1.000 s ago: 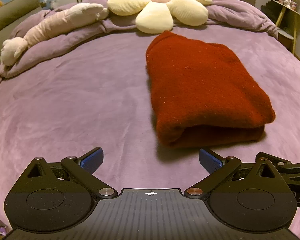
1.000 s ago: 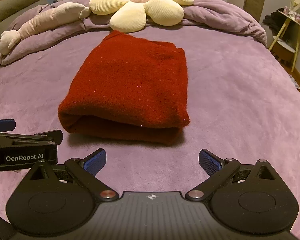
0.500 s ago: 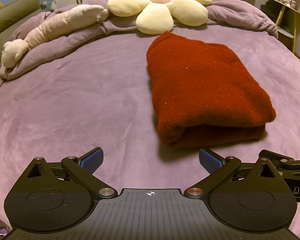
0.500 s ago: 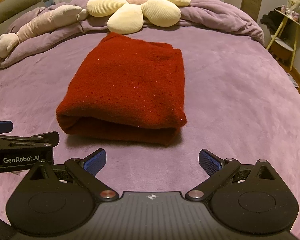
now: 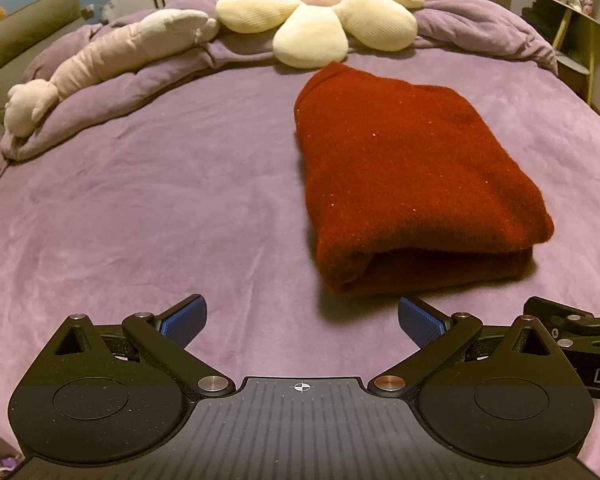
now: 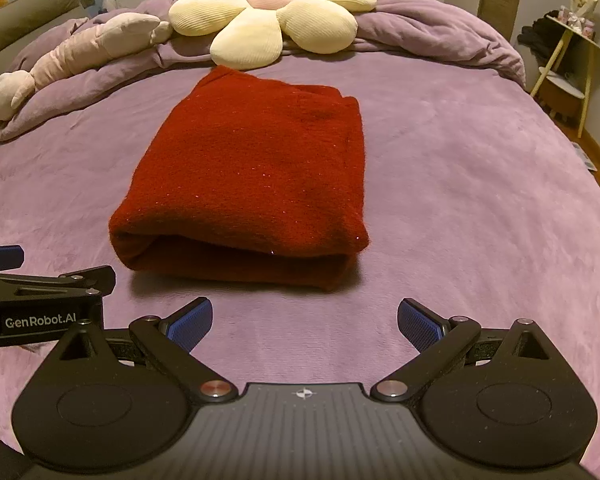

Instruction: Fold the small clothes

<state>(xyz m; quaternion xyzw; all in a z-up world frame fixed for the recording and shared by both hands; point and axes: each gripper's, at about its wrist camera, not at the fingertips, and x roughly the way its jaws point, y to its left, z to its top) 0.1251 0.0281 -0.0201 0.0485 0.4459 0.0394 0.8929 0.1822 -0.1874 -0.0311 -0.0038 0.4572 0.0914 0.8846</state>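
Observation:
A dark red knit garment (image 5: 404,176) lies folded into a thick rectangle on the purple bed; it also shows in the right wrist view (image 6: 252,176). Its folded edge faces me. My left gripper (image 5: 300,320) is open and empty, held short of the garment's near left corner. My right gripper (image 6: 304,320) is open and empty, just in front of the garment's near edge. The left gripper's side shows at the left of the right wrist view (image 6: 40,300).
A cream flower-shaped cushion (image 6: 272,12) and a long pale plush toy (image 6: 80,56) lie on the bunched purple duvet (image 6: 440,36) at the bed's far end. A small side table (image 6: 568,76) stands off the bed's right side.
Both grippers have drawn back slightly from the folded garment. The garment has not moved, and both stay open.

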